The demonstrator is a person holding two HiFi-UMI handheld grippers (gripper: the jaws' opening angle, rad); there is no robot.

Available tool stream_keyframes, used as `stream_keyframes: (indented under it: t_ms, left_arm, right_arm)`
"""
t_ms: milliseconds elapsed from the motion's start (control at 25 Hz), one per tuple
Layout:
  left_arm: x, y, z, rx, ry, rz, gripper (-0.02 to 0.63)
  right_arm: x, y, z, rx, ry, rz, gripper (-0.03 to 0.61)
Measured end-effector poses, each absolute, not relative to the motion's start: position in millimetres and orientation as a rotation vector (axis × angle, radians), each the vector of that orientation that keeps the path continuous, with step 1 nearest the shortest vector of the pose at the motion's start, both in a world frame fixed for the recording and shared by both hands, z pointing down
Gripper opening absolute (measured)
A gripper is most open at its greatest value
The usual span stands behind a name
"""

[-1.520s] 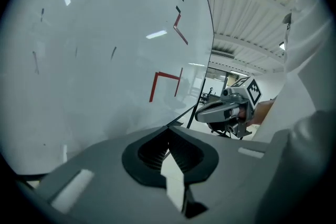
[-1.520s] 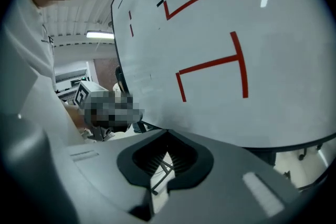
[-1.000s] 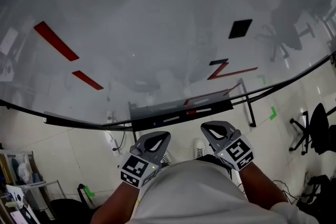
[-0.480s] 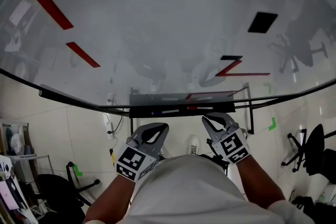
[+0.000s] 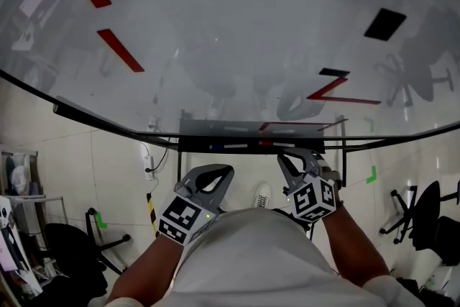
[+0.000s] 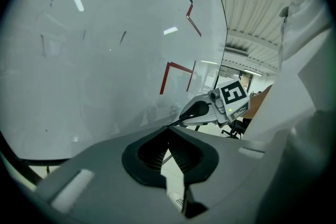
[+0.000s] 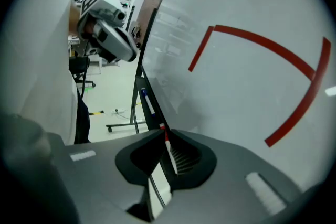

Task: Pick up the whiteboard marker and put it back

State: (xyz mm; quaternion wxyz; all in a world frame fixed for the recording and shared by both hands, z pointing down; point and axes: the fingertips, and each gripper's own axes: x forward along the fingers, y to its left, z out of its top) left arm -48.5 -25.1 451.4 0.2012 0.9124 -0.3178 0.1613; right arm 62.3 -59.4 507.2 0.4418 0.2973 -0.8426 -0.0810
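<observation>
right gripper [image 7: 164, 132] jaws closed tip to tip, nothing held. through the slot behind the tips the red-capped whiteboard marker [image 7: 170, 153] shows, lying on the whiteboard tray [image 5: 201, 131]. in the head view the right gripper [image 5: 287, 157] tips sit just below the tray front, near that marker [image 5: 267, 147]. a blue-capped marker [image 7: 147, 102] lies further along the same tray. left gripper [image 6: 169, 127] jaws also together and empty, held lower, off to the left of the right one [image 5: 226, 172]. whiteboard [image 5: 230, 25] above the tray has red strokes and black patches.
</observation>
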Motion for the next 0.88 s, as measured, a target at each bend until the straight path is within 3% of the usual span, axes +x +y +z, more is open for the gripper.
stream_keyframes:
  t_ms: [880]
  left_arm:
    - [-51,-22,450,2.542,-0.875,0.429,0.017]
  right_arm:
    - [64,-78,557,0.545,-1.878,-0.380,0.041]
